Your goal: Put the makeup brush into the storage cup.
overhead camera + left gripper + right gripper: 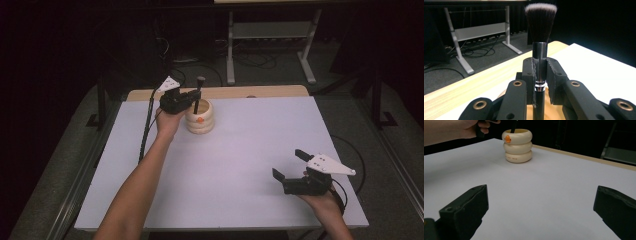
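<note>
- While the left hand-held gripper [540, 82] is pinching the brush [540, 37] by its stiff metal collar over the cup [200, 118], it's handling light.
- Right hand-held gripper [290, 167] is idling spread over the desk [240, 165].

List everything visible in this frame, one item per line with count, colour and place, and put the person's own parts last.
Makeup brush: one, black bristles and handle with a silver ferrule, upright, clamped in the left claw above the holder.
Holder: one, cream, three stacked rings with an orange mark, at the table's far left.
Table: one, white top with a wooden far edge.
Metal frame stand: one, pale grey, on the floor beyond the table.
Cables: several, black, on the floor by the stand.
Left claw: one, black, shut on the brush.
Right claw: one, black, open, over the table's near right.
Forearms: two, entering from the bottom edge.
</note>
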Demonstrator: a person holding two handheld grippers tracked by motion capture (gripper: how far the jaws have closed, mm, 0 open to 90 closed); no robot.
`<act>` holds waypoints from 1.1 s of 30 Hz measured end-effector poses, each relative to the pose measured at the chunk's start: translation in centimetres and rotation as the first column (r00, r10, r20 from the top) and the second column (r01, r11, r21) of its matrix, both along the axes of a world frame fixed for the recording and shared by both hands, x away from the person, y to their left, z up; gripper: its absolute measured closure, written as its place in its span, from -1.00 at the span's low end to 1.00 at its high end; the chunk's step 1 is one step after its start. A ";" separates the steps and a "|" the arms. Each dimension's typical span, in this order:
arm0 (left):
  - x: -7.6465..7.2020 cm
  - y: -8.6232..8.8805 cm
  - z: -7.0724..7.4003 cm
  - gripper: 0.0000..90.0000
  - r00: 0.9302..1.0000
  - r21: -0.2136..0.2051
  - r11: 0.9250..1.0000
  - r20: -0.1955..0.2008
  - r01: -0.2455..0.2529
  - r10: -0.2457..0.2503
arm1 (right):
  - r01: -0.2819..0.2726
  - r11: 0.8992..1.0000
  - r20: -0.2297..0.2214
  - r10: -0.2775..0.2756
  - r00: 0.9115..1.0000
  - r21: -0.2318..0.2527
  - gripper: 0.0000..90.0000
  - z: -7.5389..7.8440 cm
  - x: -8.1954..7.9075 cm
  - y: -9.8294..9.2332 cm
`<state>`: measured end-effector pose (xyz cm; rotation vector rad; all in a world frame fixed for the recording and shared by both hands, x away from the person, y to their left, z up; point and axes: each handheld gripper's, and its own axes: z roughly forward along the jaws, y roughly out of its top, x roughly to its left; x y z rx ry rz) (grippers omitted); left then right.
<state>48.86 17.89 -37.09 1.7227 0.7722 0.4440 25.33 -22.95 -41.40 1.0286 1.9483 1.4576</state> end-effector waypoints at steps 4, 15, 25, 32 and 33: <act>0.0 0.2 -0.2 0.72 1.000 -0.001 1.000 -0.007 0.009 -0.009 | -0.001 1.000 -0.001 0.001 1.000 0.000 -1.00 0.0 0.0 0.0; 0.0 0.2 -0.2 -0.33 1.000 0.037 0.999 -0.019 -0.009 0.010 | -0.004 1.000 -0.001 0.004 1.000 -0.003 -1.00 0.0 0.0 0.2; -0.2 0.3 0.0 -0.84 0.999 0.047 0.999 -0.034 0.010 -0.008 | 0.000 1.000 -0.003 0.000 1.000 -0.003 -1.00 -0.1 -0.1 0.1; -0.9 0.5 0.6 -1.00 0.999 0.051 0.998 -0.026 0.040 -0.039 | 0.006 1.000 -0.002 -0.006 1.000 -0.002 -1.00 0.0 -0.2 0.0; -1.1 0.6 0.7 -1.00 0.999 0.054 0.998 -0.023 0.039 -0.038 | 0.006 1.000 -0.002 -0.006 1.000 0.000 -1.00 0.0 -0.2 0.0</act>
